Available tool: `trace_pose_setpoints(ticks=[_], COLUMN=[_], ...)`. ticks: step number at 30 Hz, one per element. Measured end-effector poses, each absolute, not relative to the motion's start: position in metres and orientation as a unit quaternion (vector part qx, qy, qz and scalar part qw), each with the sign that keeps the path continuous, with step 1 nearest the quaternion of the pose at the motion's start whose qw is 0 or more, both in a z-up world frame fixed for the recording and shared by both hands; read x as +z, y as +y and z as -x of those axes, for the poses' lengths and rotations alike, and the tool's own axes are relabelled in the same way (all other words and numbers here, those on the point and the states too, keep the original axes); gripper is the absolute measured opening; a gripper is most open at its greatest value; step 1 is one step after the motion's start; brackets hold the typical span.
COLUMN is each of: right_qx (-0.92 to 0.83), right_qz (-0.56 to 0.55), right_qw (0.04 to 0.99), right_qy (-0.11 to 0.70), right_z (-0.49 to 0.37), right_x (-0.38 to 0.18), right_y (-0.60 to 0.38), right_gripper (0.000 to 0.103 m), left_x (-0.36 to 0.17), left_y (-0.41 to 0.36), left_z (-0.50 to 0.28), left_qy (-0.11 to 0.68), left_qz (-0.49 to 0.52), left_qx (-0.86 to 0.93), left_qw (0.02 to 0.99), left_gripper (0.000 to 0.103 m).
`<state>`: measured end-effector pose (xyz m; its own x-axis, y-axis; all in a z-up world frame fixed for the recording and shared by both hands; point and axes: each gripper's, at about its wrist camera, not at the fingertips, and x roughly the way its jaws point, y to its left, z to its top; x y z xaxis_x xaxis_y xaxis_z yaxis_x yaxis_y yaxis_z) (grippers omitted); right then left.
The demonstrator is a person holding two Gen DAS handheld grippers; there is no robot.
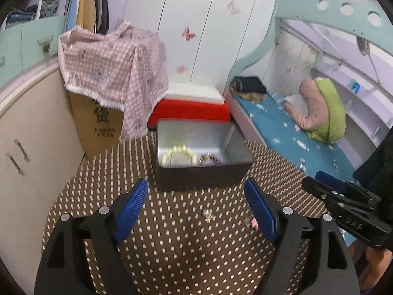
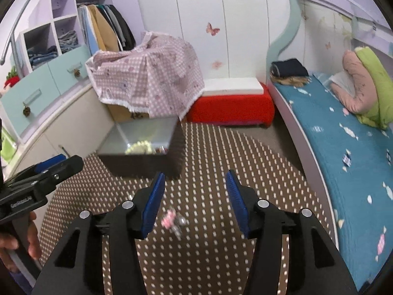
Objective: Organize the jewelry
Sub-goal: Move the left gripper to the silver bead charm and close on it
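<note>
Both the left gripper point(image 1: 196, 191) and right gripper point(image 2: 194, 184) gape empty; "DAS" marks the right one; far-left carton point(image 1: 98, 125) bears blurred Chinese print.

Shiny metal tin point(image 1: 196, 169) on matt dotted cloth point(image 1: 172, 245); ribbed blue claw pads point(image 1: 130, 209).

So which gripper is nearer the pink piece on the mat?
Right. The right gripper has the pink piece lying between its open fingers; the left gripper sits beside it, with the piece just outside its right finger.
</note>
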<state>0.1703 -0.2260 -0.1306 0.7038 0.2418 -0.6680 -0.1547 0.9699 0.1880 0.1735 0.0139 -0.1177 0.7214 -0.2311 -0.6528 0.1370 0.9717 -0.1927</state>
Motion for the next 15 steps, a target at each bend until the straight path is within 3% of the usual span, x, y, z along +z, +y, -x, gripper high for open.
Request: trace_pose_setpoints(ticks=[15], right_qx=[0.107], right_qz=[-0.079], right_qw=[0.900], right_qy=[0.416], right_z=[-0.161], right_x=[-0.190], right_y=[-0.226], right_gripper=[0.051], left_x=[-0.183], left_y=[-0.014], left_z=[-0.192], left_qy=[0.414], left_qz=[0.018], left_qx=[-0.091], left_qw=[0.906], left_gripper=[0.077])
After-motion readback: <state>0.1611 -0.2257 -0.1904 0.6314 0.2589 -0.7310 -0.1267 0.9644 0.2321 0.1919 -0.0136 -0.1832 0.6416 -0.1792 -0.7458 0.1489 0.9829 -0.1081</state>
